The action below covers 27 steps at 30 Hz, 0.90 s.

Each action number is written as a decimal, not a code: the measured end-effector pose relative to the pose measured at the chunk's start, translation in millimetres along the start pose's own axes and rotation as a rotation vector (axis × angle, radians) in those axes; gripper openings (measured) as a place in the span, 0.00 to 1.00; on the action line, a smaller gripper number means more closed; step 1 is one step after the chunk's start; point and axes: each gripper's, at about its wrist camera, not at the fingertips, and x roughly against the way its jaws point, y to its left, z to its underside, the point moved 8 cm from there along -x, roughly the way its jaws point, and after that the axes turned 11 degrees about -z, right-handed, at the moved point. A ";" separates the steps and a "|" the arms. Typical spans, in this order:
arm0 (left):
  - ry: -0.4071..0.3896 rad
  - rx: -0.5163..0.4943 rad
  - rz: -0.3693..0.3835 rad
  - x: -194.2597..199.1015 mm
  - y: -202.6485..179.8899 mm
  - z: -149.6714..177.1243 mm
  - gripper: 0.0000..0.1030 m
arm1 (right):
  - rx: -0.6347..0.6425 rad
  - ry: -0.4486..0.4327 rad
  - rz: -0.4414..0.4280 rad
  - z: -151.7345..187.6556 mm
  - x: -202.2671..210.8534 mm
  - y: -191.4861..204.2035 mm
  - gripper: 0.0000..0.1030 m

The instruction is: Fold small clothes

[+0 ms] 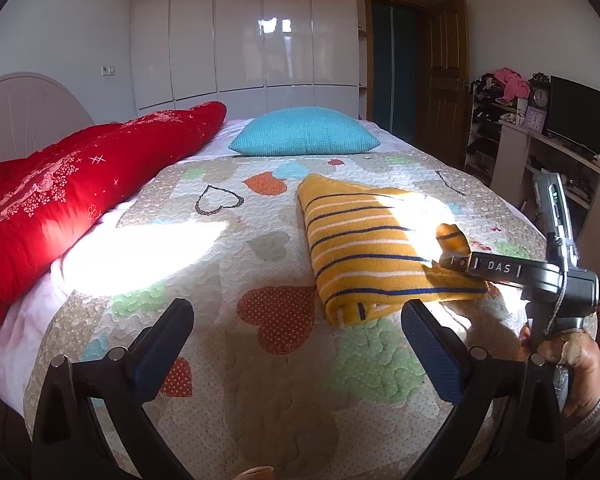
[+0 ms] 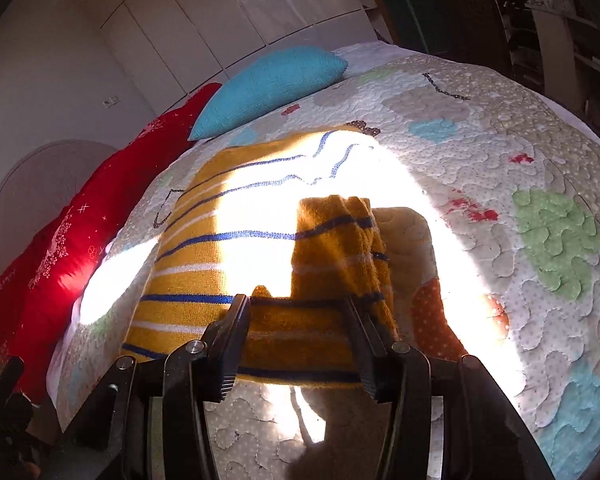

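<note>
A small yellow garment with navy and white stripes (image 1: 364,248) lies folded on the heart-patterned quilt (image 1: 220,248). My left gripper (image 1: 296,320) is open and empty, low over the quilt just left of the garment's near corner. My right gripper (image 1: 452,262) reaches in from the right and pinches the garment's right edge, lifting a fold of it. In the right wrist view the right gripper (image 2: 296,320) has its fingers partly closed around that raised fold of the garment (image 2: 320,320), with cloth filling the gap between them.
A red quilted blanket (image 1: 80,184) lies along the bed's left side and a blue pillow (image 1: 304,132) at the far end. White wardrobes (image 1: 244,32) stand behind. A desk with a clock, monitor and clutter (image 1: 540,120) stands right of the bed. Bright sun patches cross the quilt.
</note>
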 end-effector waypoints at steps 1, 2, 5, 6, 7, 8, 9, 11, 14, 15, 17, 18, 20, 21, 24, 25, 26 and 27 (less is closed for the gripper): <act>0.010 0.007 0.005 -2.6 0.4 2.0 1.00 | 0.004 -0.016 -0.015 -1.9 7.3 4.7 0.51; 0.018 0.015 0.011 -4.3 0.2 3.8 1.00 | 0.019 -0.028 -0.018 -4.8 12.6 11.0 0.51; 0.027 0.027 0.026 -5.6 -0.9 6.1 1.00 | 0.097 -0.055 -0.015 -16.7 19.8 34.0 0.54; 0.025 0.026 0.027 -4.5 -1.3 6.3 1.00 | 0.117 -0.052 -0.022 -19.4 17.0 42.0 0.56; 0.024 0.024 0.026 -3.7 -1.3 6.3 1.00 | 0.131 -0.045 -0.028 -20.8 11.7 48.7 0.56; 0.022 0.023 0.025 -2.9 -0.8 6.0 1.00 | 0.142 -0.033 -0.034 -21.0 4.0 54.9 0.56; 0.022 0.024 0.023 -2.3 0.3 5.7 1.00 | 0.153 -0.017 -0.040 -19.0 -5.5 60.1 0.56; 0.025 0.032 0.016 -2.1 4.5 5.5 1.00 | 0.160 0.036 -0.037 -9.0 -27.8 64.6 0.56; 0.041 0.046 -0.002 -5.5 13.4 7.0 1.00 | 0.152 0.105 -0.014 13.5 -50.3 58.2 0.56; 0.048 0.050 -0.009 -7.7 16.8 8.3 1.00 | 0.160 0.099 -0.011 17.6 -48.8 57.1 0.56; 0.063 0.057 -0.016 -12.3 21.1 11.6 1.00 | 0.176 0.096 -0.010 23.3 -39.6 53.8 0.56; 0.073 0.061 -0.019 -14.9 22.7 13.5 1.00 | 0.179 0.098 -0.004 25.3 -34.0 51.4 0.56; 0.090 0.072 -0.017 -19.5 24.2 17.0 1.00 | 0.173 0.092 0.005 26.2 -19.7 43.8 0.56; 0.098 0.078 -0.010 -21.2 23.9 18.4 1.00 | 0.164 0.083 0.013 24.6 -11.9 39.3 0.57; 0.124 0.077 0.010 -24.9 18.0 23.6 1.00 | 0.131 0.035 0.046 15.3 9.7 25.5 0.57; 0.128 0.072 0.016 -25.2 15.5 24.8 1.00 | 0.123 0.017 0.057 11.5 13.9 22.0 0.58; 0.131 0.067 0.018 -25.2 13.2 25.8 1.00 | 0.117 0.006 0.070 9.1 16.4 17.8 0.59; 0.133 0.059 0.020 -24.9 11.2 26.3 1.00 | 0.109 0.005 0.082 8.4 16.0 14.2 0.60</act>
